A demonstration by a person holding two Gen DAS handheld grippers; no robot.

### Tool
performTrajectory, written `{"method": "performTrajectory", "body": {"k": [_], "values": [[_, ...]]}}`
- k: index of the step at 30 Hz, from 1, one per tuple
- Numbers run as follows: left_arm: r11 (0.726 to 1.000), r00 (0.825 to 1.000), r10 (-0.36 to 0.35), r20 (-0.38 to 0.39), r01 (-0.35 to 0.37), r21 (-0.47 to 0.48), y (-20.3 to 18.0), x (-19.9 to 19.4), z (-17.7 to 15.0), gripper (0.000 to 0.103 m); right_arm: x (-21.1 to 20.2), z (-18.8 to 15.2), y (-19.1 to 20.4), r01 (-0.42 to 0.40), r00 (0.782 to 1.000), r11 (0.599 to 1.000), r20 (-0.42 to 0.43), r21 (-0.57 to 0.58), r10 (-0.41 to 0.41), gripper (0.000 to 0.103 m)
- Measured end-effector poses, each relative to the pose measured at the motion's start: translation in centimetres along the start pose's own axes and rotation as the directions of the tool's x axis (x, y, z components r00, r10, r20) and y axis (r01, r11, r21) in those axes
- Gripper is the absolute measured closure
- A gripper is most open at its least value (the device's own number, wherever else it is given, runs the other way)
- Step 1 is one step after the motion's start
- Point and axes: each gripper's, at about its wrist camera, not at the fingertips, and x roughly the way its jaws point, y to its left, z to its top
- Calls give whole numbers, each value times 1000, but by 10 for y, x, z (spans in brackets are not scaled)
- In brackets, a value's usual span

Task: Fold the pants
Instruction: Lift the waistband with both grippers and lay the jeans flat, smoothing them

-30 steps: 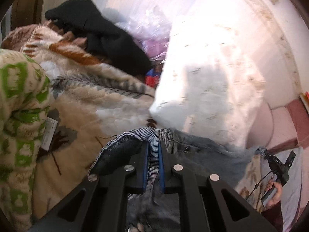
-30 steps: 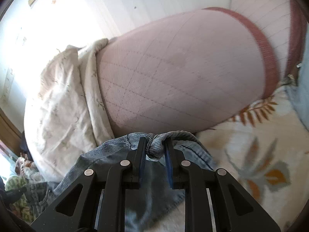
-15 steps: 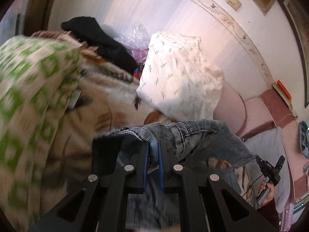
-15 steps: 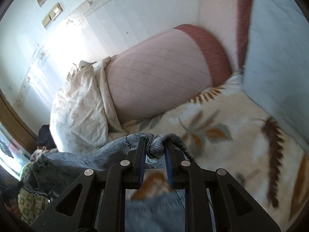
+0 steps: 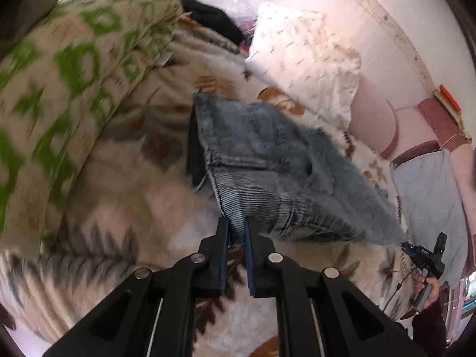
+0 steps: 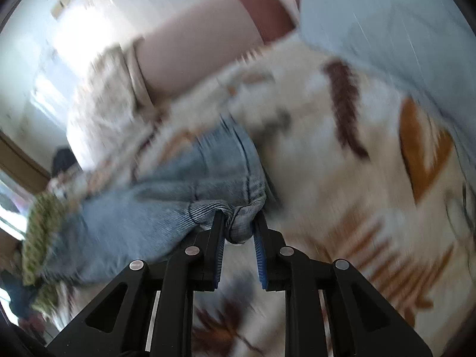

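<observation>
Denim pants [image 5: 267,160] between tool [image 5: 236,229] fingers

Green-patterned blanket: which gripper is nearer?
Left. The left gripper, clamping the jeans, is beside the green-patterned blanket; the right gripper, jaws just opening with jeans between them, is farther, across the jeans.

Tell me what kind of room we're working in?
Probably a bedroom: the jeans lie on a fleecy leaf-print blanket, with a white pillow and a pink bolster against the wall.

Left gripper [image 5: 237,232] jaws clamped; right gripper [image 6: 238,226] jaws just opening.
</observation>
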Motion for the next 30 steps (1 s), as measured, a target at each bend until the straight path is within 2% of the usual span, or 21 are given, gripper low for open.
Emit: {"method": "performTrajectory", "body": {"k": [2, 4, 5, 6, 9, 13, 18, 23, 26, 29, 30], "values": [[1000, 1000, 11, -3, -11, -11, 5, -5, -7, 89, 5, -9, -7, 35, 998, 999, -62, 1, -34, 70], [999, 999, 35, 6, -35, -5, 5, -15, -11, 89, 3, -13, -10, 31, 996, 1000, -78, -7, -31, 68], [998, 998, 56, 20, -56, 9, 3, -21, -12, 89, -1, -13, -12, 20, 997, 1000, -80, -10, -21, 62], [997, 996, 77, 38, -78, 19, 2, -29, -13, 89, -6, -11, -12, 13, 997, 1000, -72, -15, -14, 56], [993, 990, 99, 98, -104, 54, -6, -51, -13, 89, -26, -2, -10, -7, 1000, 999, -15, -39, 6, 51], [991, 988, 55, 144, -71, 112, -35, -59, 0, 89, -39, 23, 3, -40, 998, 997, 53, -60, 43, 46], [984, 992, -21, 121, 0, 176, -84, -21, 21, 89, -11, 72, 35, -62, 995, 996, 69, -65, 67, 46], [973, 997, -58, 59, 43, 227, -120, 32, 31, 89, 50, 109, 52, 16, 1000, 997, 6, -73, -16, 46], [972, 999, -31, 23, 25, 234, -125, 62, 32, 89, 83, 120, 48, 86, 995, 993, -46, -75, -89, 46], [979, 1000, -12, -22, 17, 205, -115, 83, 30, 89, 101, 119, 37, 94, 990, 994, -96, -63, -100, 47], [980, 999, -1, -34, 8, 199, -110, 88, 28, 89, 106, 117, 35, 88, 989, 994, -115, -66, -95, 52]]}}
